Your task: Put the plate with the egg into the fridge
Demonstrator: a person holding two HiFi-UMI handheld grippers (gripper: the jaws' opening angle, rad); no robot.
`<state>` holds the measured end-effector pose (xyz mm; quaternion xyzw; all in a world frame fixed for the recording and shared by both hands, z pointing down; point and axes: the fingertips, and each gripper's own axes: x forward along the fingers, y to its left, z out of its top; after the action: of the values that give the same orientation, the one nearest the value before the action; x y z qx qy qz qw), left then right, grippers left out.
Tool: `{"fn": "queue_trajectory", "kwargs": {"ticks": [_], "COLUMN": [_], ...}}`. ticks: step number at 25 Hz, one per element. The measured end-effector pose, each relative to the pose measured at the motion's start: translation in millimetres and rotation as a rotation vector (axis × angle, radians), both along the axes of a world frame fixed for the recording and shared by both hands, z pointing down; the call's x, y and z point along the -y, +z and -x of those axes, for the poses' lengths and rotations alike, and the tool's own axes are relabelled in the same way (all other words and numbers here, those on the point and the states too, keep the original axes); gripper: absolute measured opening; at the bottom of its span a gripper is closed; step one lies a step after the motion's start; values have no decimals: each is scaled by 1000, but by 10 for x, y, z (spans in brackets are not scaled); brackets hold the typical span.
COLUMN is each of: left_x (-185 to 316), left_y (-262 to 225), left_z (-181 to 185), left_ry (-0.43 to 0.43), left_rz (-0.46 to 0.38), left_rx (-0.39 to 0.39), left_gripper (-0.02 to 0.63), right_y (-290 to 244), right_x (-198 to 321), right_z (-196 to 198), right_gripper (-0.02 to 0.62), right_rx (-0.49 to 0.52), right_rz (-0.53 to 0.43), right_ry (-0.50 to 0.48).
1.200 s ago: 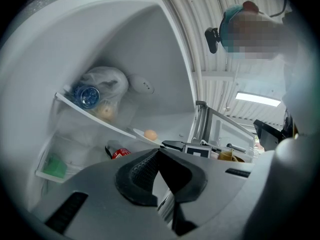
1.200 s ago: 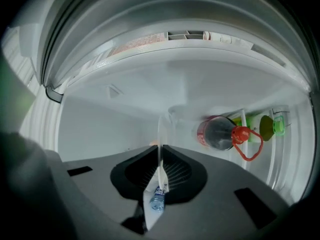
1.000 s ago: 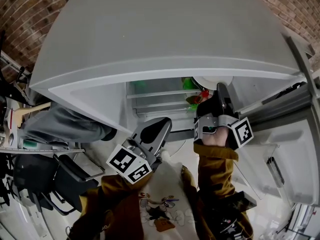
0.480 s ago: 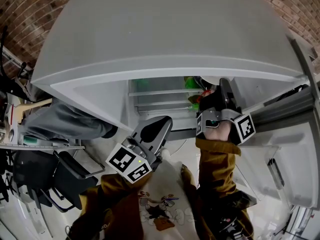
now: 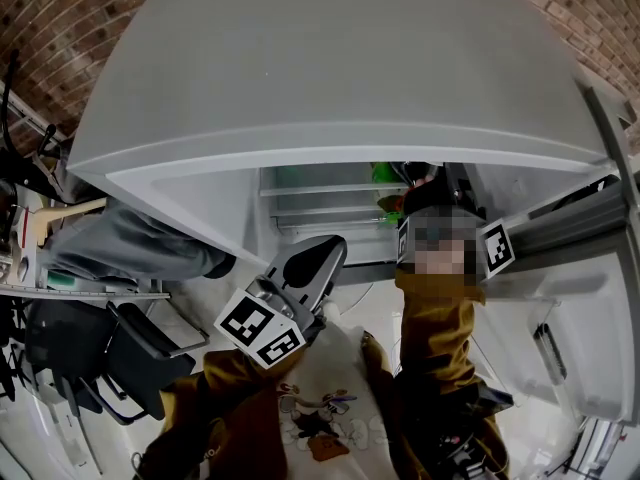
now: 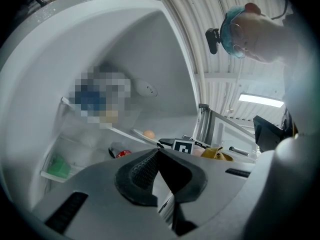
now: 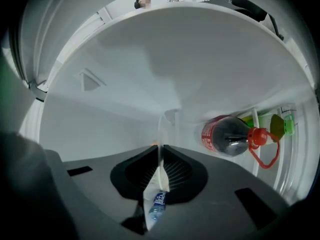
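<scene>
My right gripper (image 5: 432, 190) reaches into the open fridge (image 5: 330, 68), its tips hidden under the fridge's top edge. In the right gripper view its jaws (image 7: 161, 156) are shut on the white plate's rim (image 7: 160, 134), seen edge-on as a thin line. From the left gripper view the plate (image 6: 138, 132) shows as a sliver inside the fridge, with the brown egg (image 6: 149, 133) on it. My left gripper (image 5: 328, 246) hangs low in front of the fridge, shut and empty (image 6: 157, 153).
A dark cola bottle (image 7: 227, 135) with a red cap lies on its side just right of the plate. Green items (image 7: 280, 125) sit farther right. The open fridge door (image 5: 570, 308) stands at the right. A black chair (image 5: 120, 363) and a seated person's leg (image 5: 130, 248) are at the left.
My right gripper has pushed deeper into the fridge, and the plate has slid out of sight under the fridge's top edge in the head view. The left gripper has barely moved.
</scene>
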<state>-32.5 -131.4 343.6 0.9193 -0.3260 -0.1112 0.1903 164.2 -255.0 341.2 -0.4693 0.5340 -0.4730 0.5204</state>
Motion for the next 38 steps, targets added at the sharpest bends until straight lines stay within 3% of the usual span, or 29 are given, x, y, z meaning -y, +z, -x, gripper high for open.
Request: {"fn": "queue_trajectory", "kwargs": {"ticks": [16,35,38], "left_x": [14,-48,-58], "left_y": [7,85,87], "left_z": [7,43,45], "left_ry": [-10,-16,-16], "left_rz": [8,37,39], "left_rx": [-19,-31,-31], "left_gripper": [8,8,8], "right_y": [-5,-44,-84], "right_x": [162,217,220], "right_z": [-20,-37,-11], "right_gripper": [25,26,100], "right_rx": [-23,-192,-246], "right_rz": [45,87,92], "right_ry": [6,23,4]}}
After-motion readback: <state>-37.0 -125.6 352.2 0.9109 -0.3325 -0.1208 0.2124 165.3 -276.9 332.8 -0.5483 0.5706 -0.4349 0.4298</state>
